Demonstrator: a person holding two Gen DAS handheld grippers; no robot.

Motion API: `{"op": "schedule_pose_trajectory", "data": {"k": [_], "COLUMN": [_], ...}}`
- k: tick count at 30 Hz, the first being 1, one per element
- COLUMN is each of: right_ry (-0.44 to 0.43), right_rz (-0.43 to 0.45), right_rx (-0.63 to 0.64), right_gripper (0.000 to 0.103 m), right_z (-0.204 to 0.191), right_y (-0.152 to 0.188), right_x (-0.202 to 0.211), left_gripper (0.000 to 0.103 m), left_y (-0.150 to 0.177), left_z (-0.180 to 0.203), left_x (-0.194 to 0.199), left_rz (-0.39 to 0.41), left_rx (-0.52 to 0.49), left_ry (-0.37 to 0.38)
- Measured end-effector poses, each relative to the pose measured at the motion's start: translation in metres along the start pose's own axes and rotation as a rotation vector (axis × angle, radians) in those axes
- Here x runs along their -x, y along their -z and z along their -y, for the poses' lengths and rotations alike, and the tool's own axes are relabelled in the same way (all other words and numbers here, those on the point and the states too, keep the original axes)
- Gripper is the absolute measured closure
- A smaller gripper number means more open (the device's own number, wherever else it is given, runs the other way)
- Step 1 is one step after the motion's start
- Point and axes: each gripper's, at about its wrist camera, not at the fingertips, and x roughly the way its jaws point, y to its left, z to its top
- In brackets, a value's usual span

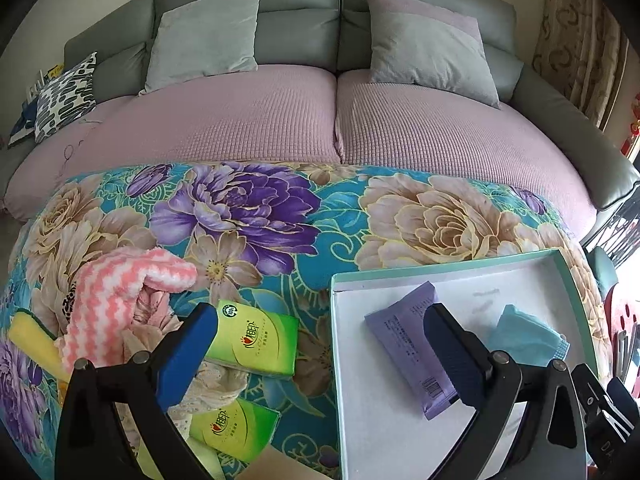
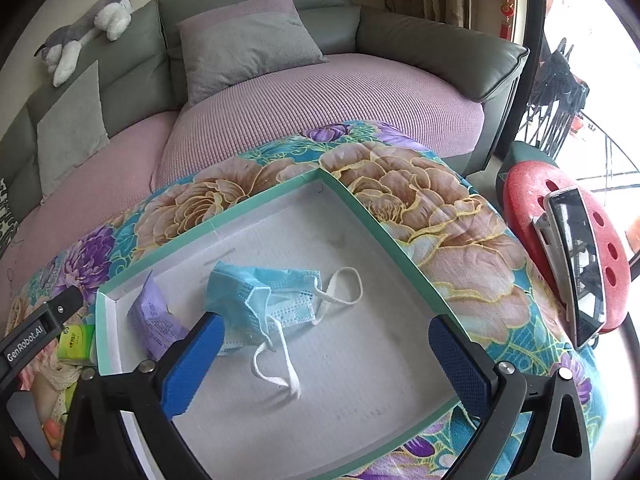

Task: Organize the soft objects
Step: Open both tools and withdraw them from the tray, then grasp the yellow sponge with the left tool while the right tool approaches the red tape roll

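A shallow teal-rimmed white box (image 1: 448,268) (image 2: 256,204) lies on the floral cloth. Inside lie a purple tissue pack (image 1: 404,336) (image 2: 150,316) and a blue face mask (image 1: 524,332) (image 2: 256,300). My left gripper (image 1: 324,348) is open and empty, straddling the box's left rim. To its left lie two green tissue packs (image 1: 260,340) (image 1: 234,428), a pink-and-white striped towel (image 1: 120,296), lacy cloth (image 1: 216,384) and a yellow sponge (image 1: 30,340). My right gripper (image 2: 326,356) is open and empty, above the box just in front of the mask.
A grey sofa with pink seat covers (image 1: 256,120) and grey pillows (image 1: 204,36) stands behind the table. A plush husky (image 2: 88,24) lies on the sofa back. A red stool (image 2: 532,200) with a phone (image 2: 576,260) stands at the right.
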Motion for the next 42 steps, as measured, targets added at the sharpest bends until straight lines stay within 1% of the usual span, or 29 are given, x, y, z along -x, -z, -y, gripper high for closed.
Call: {"op": "schedule_pose_trajectory", "data": {"k": [4,8,11,15,19,21,23,26,30,32,37,40,42], "right_ry": [0.009,0.017,0.007,0.008,-0.014,-0.040,-0.087,-0.154,-0.240,-0.268,-0.280,-0.285,-0.295], "right_rz": [-0.006,0.001,0.007,0.015,0.022,0.022,0.010,-0.017,-0.028,-0.038,-0.052,-0.057,-0.059], "right_rx": [0.017,0.036,0.048,0.060,0.086,0.100,0.123,0.192,0.250,0.278,0.322,0.339,0.345], "right_gripper": [0.000,0.000,0.000,0.000,0.000,0.000,0.000,0.000,0.000,0.000,0.000,0.000,0.000], "right_z": [0.000,-0.002,-0.004,-0.009,-0.020,-0.030,-0.045,-0.075,-0.112,-0.128,-0.158,-0.170,-0.178], "right_y": [0.001,0.003,0.006,0.011,0.016,0.020,0.024,0.033,0.045,0.051,0.065,0.070,0.073], "right_x": [0.007,0.019,0.030,0.043,0.053,0.056,0.054,0.049,0.051,0.051,0.051,0.050,0.050], "left_gripper": [0.001,0.001,0.001,0.001,0.000,0.000,0.000,0.000,0.000,0.000,0.000,0.000,0.000], "left_y": [-0.001,-0.002,0.001,0.010,0.019,0.024,0.030,0.042,0.058,0.065,0.079,0.082,0.082], "left_z": [-0.013,-0.032,-0.050,-0.077,-0.114,-0.135,-0.158,-0.196,-0.241,-0.256,-0.280,-0.284,-0.283], "left_x": [0.013,0.031,0.045,0.058,0.068,0.074,0.079,0.085,0.093,0.097,0.098,0.093,0.090], "left_rz": [0.023,0.056,0.074,0.096,0.105,0.112,0.109,0.093,0.081,0.083,0.056,0.038,0.029], "left_rx": [0.014,0.035,0.041,0.051,0.111,0.146,0.192,0.283,0.389,0.430,0.494,0.510,0.514], "left_ry": [0.007,-0.006,-0.018,-0.057,-0.082,-0.122,-0.139,-0.157,-0.228,-0.243,-0.252,-0.246,-0.224]}}
